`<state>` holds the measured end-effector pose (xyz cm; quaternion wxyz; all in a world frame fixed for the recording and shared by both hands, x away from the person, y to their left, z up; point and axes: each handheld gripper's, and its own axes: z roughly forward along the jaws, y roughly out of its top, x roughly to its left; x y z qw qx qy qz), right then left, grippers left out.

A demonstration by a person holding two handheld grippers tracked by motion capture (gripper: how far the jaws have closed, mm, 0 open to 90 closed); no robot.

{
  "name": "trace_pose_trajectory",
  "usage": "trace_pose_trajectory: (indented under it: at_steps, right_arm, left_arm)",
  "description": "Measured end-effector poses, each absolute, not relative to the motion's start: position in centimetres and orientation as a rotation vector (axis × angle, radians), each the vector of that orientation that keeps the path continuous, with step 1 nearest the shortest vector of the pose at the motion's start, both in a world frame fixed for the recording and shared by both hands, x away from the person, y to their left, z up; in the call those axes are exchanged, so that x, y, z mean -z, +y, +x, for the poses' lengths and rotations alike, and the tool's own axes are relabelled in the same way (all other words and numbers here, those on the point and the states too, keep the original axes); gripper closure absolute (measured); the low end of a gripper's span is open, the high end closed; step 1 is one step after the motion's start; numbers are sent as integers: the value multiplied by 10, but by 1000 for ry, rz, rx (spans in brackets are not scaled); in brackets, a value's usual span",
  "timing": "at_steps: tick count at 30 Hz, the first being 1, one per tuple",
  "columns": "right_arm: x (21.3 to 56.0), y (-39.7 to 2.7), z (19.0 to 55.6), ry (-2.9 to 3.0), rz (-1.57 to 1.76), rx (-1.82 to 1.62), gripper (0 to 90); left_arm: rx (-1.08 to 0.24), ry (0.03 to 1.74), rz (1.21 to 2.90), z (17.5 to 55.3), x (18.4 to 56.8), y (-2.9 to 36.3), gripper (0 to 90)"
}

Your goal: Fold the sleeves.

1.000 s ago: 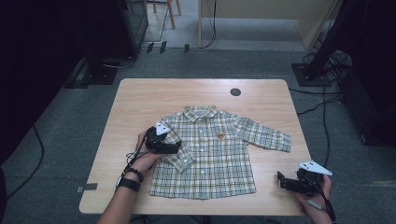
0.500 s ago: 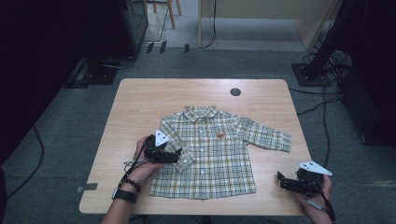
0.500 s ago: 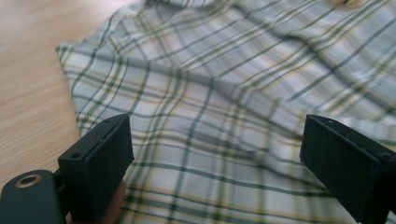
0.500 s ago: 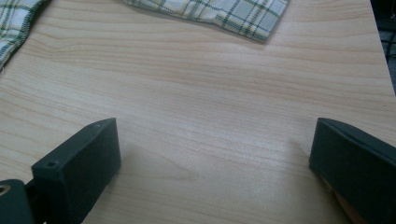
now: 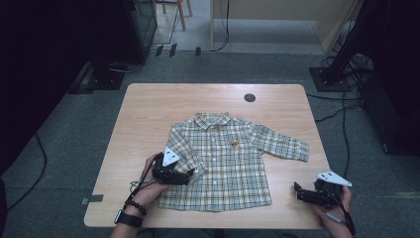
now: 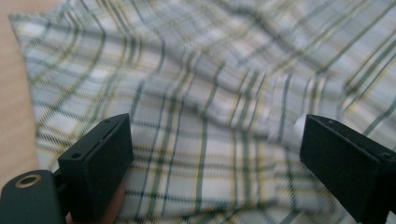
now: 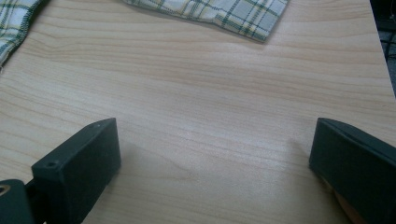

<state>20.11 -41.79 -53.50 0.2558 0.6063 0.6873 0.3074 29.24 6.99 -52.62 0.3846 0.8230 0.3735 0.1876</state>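
A small plaid shirt point(image 5: 223, 158) lies face up and buttoned in the middle of the wooden table point(image 5: 148, 114), its right sleeve spread out toward the table's right edge. My left gripper point(image 5: 189, 175) rests low over the shirt's left sleeve, pointing right. In the left gripper view its jaws stand wide apart over rumpled plaid cloth point(image 6: 210, 84), pressing on nothing, so the left gripper point(image 6: 215, 158) is open. My right gripper point(image 5: 297, 191) sits near the front right corner, off the shirt. It point(image 7: 212, 158) is open above bare wood point(image 7: 210, 93), with the sleeve cuff point(image 7: 224, 14) ahead of it.
A small black round disc point(image 5: 249, 97) lies at the table's far edge. Dark stands point(image 5: 341, 64) and cables point(image 5: 341, 114) line the floor to the right, and more black equipment point(image 5: 109, 74) stands at the far left. Chair legs point(image 5: 182, 15) stand beyond the table.
My left gripper has slid along the shirt's left side toward the near edge of the table, jaws still apart. The right gripper and the shirt have stayed put.
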Motion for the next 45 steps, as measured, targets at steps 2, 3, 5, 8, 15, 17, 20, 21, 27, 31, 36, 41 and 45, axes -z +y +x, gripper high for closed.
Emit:
trace_pose_trajectory:
  at_steps: [2,3,5,8,15,17,20,21,27,31,36,41,45]
  right_arm:
    - [535,-418,201,1866,1646,-835,17]
    - [535,-418,201,1866,1646,-834,17]
    - [535,-418,201,1865,1646,-833,17]
    - [535,-418,201,1866,1646,-833,17]
    - [535,-418,201,1865,1646,-832,17]
    - [535,-418,201,1865,1645,-832,17]
    - [535,-418,201,1865,1645,-832,18]
    - [535,-418,201,1866,1644,-832,17]
    - [535,-418,201,1866,1644,-832,17]
    - [535,-418,201,1866,1645,-832,17]
    - [535,-418,201,1866,1644,-832,17]
    - [535,-418,201,1866,1645,-832,17]
    - [535,-418,201,1867,1644,-831,18]
  left_arm:
    - [-535,945,2104,288,524,70,99]
    - [-563,937,2099,285,524,70,99]
    - [-571,930,2079,280,523,72,99]
    - [-529,947,2086,274,526,78,99]
    - [-494,1024,2047,270,526,99,99]
    - [-472,1059,2042,270,527,106,99]
    - [-444,1115,2023,268,527,116,100]
    - [-441,1117,2019,268,527,119,100]
    - [-476,1111,2059,260,528,129,100]
    - [-484,1126,2053,258,528,137,100]
    - [-518,1148,2058,257,528,147,99]
    - [-544,1194,2040,255,528,162,99]
    - [-562,1243,2014,254,528,178,99]
